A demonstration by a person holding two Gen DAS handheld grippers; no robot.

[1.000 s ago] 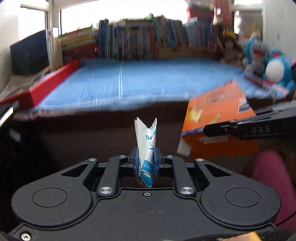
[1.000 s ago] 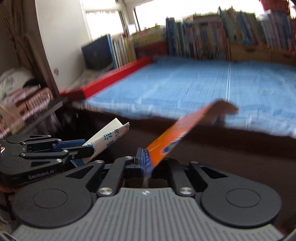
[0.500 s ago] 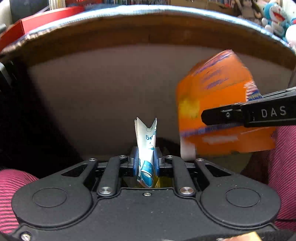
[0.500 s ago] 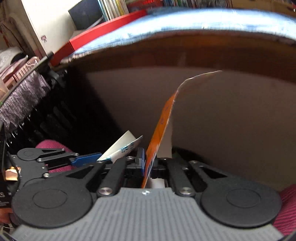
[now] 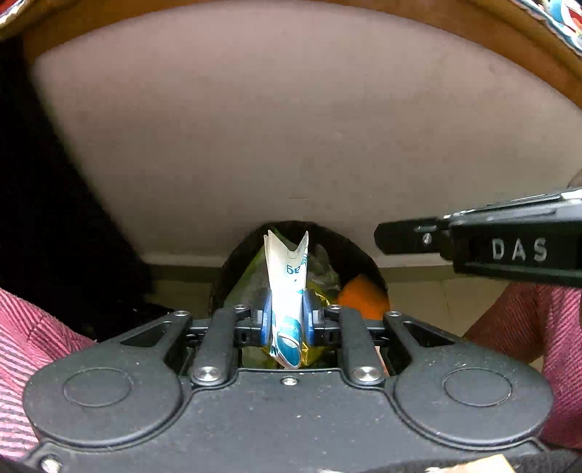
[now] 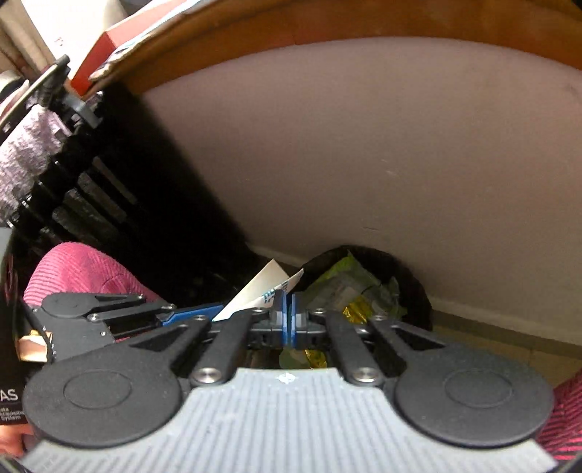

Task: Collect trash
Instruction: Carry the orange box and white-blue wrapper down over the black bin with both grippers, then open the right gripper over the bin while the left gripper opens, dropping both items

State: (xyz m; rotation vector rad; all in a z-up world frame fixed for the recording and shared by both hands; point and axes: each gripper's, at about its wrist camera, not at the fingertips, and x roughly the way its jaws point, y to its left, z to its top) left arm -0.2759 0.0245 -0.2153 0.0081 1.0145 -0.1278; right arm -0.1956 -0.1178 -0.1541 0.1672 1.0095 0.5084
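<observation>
My left gripper is shut on a folded white-and-blue wrapper that sticks up between its blue pads. It hangs just above a black trash bin on the floor. An orange package lies inside the bin among green and gold wrappers. My right gripper is shut with its pads together and nothing between them, over the bin. In the right wrist view the left gripper and its wrapper sit just to the left. The right gripper reaches in from the right in the left wrist view.
A pale panel under a wooden table edge rises behind the bin. A person's pink-clad legs flank both sides. A black rack stands to the left. Pale floor shows to the right of the bin.
Both grippers have dropped from table height to just above the bin and tilted downward. The orange package has left the right gripper and lies in the bin. The left gripper keeps its wrapper.
</observation>
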